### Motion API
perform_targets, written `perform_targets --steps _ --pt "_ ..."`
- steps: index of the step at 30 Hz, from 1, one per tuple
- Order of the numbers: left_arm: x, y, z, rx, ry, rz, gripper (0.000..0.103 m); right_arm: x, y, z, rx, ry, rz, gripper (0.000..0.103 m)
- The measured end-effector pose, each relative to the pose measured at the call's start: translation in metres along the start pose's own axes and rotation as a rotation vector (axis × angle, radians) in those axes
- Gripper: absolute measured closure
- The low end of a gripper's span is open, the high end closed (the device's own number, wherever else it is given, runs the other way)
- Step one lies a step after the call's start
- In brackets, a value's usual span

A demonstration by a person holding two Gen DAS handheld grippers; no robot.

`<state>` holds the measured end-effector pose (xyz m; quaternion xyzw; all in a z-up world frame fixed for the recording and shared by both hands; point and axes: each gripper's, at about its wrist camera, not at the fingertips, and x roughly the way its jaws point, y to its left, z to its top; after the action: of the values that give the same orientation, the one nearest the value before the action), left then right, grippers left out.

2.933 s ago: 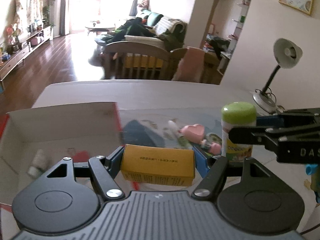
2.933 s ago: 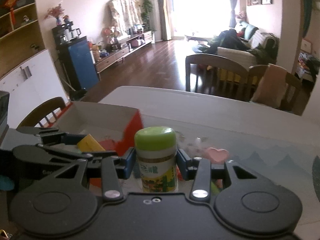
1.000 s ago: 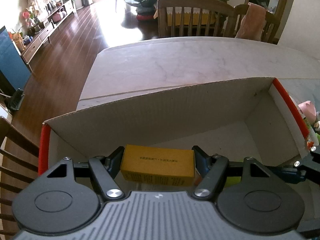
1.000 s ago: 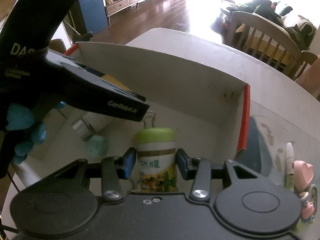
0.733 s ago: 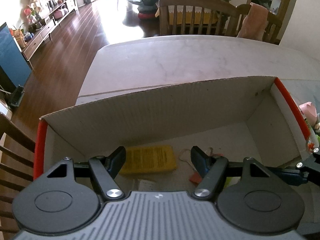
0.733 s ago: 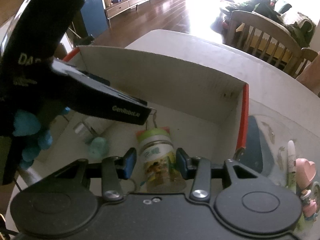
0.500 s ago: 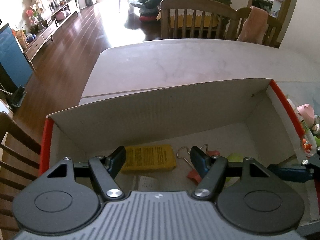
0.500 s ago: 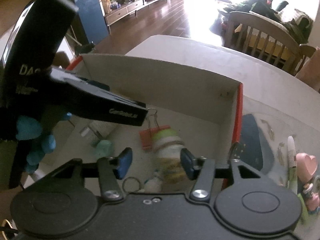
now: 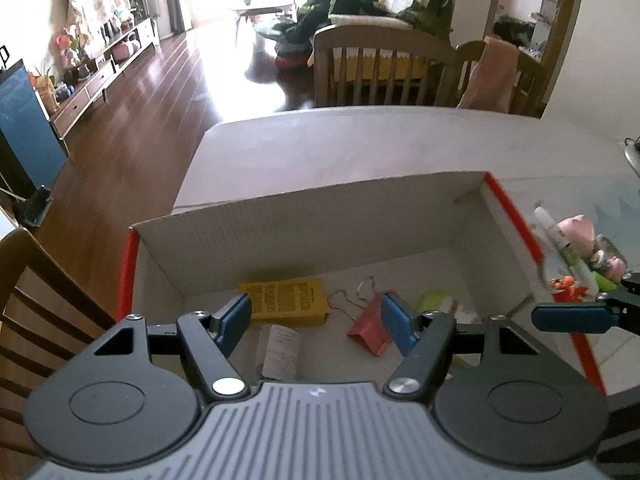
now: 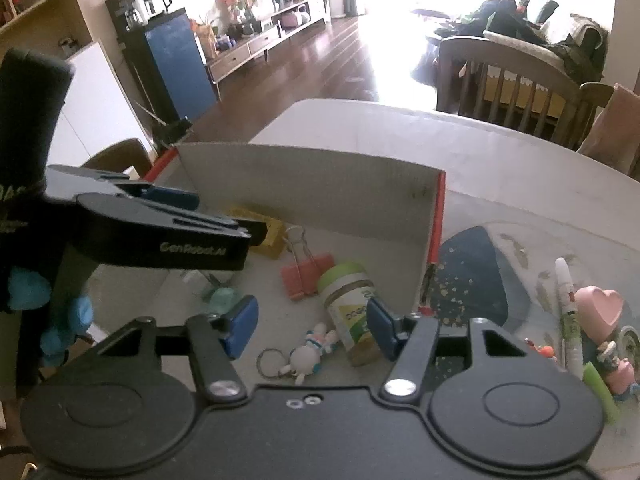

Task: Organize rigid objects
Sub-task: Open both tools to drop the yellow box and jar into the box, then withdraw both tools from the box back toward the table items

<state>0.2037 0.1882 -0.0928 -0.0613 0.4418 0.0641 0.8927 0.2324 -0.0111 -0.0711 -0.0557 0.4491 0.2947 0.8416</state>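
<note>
Grippers, left [image 9: 316, 320] and right [image 10: 310, 326], are hovering empty above the open cardboard box [image 9: 320, 216], the left's jaws gaping wide, the right's opening over the green-capped bottle [image 10: 350, 300].

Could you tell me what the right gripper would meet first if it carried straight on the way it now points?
Probably the bottle lying in the box; the opening right gripper holds nothing, though depth is uncertain.

box [image 9: 320, 216] open-topped, floor crowded, walls upright
</note>
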Motion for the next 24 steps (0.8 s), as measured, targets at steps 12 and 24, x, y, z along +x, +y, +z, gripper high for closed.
perform_targets --steps 12,24 --pt "-0.052 -0.01 -0.008 -0.011 -0.076 -0.044 0.032 -0.041 -0.003 -0.008 0.007 -0.08 0.041 0.034" --pt "-0.083 -0.022 -0.016 -0.03 -0.114 -0.075 0.025 -0.086 -0.018 -0.026 0.015 -0.175 0.063 0.017"
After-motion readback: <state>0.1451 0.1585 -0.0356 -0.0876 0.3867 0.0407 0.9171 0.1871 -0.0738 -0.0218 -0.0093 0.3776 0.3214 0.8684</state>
